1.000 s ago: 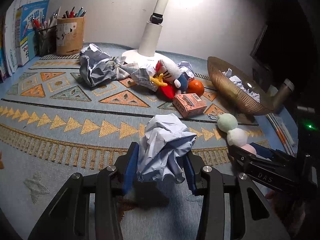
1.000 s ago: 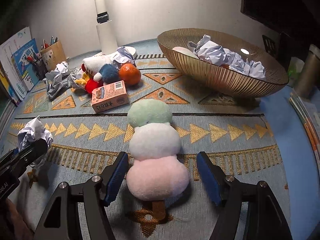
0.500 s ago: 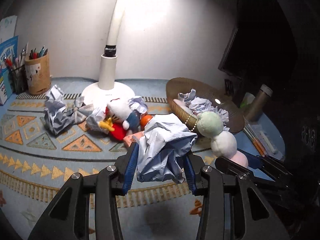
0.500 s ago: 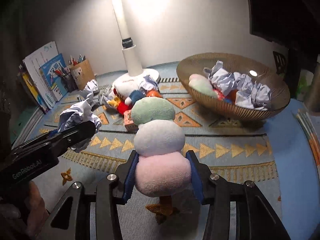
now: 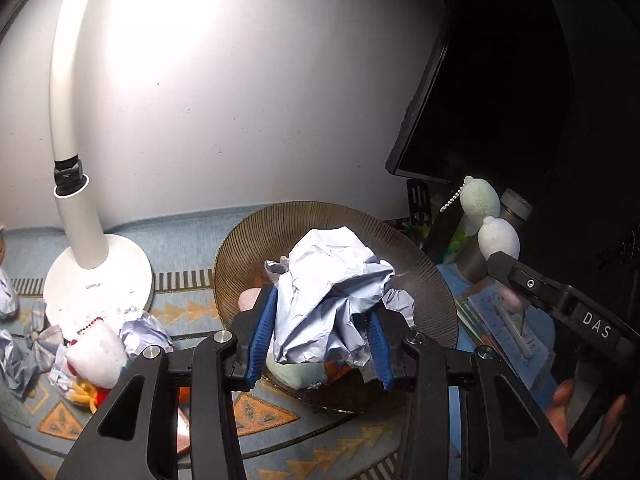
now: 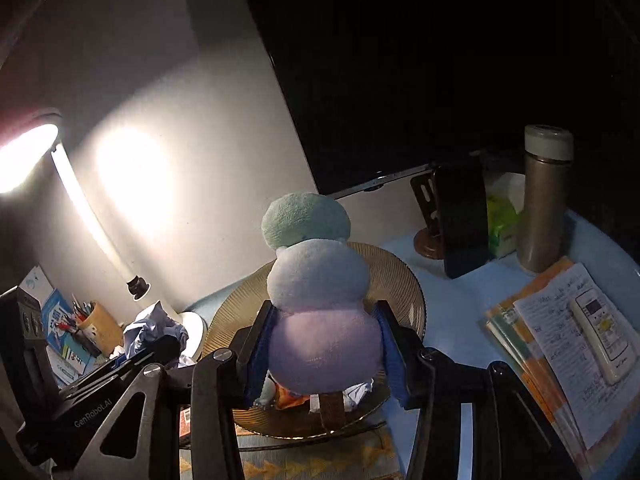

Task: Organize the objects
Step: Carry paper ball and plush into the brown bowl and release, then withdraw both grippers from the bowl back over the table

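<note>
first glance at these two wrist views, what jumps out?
Each tool has something clamped and raised over the ribbed gold bowl: the left tool holds a crumpled paper ball, and the right tool a three-ball plush skewer, green on top, pink between the pads. The lit white desk lamp stands left of the bowl and glares on the wall.

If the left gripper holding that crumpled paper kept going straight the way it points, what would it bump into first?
Probably the ribbed brown bowl. The left gripper, shut on the crumpled pale-blue paper ball, aims down toward the bowl's inside, so the paper would likely meet the items already lying there. Depth is hard to judge.
</note>
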Demonstrator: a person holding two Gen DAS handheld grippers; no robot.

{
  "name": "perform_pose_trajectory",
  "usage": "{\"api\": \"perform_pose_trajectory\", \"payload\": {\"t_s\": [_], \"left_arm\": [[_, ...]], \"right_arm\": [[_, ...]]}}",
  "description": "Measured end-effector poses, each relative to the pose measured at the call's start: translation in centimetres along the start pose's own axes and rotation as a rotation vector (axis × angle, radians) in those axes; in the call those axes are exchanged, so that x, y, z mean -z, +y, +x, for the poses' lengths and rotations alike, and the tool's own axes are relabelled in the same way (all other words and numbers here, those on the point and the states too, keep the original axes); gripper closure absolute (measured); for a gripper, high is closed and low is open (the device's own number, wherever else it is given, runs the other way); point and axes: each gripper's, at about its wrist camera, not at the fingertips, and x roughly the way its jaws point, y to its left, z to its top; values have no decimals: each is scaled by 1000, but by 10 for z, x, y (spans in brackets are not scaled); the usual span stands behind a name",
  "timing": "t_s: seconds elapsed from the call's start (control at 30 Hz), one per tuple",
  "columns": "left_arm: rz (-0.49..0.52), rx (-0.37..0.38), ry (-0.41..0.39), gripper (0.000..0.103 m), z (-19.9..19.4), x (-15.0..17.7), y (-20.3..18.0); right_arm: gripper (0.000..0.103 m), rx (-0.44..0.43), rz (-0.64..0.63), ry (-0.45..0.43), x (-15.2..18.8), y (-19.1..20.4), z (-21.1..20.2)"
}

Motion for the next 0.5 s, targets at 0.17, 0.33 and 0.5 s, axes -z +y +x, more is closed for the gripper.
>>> {"api": "perform_pose_trajectory", "payload": {"t_s": [0.17,0.33,0.5], "left_arm": [[12,-6,22,52,26,-1,-5],[-16,-29,49,24,36,10,7],[-65,-33,41,24,11,24,25]], "right_arm": [[50,11,-27,37,-6,8,28],[35,17,-27,122,5,-2,56],[35,14,0,142,19,-15,49]]}}
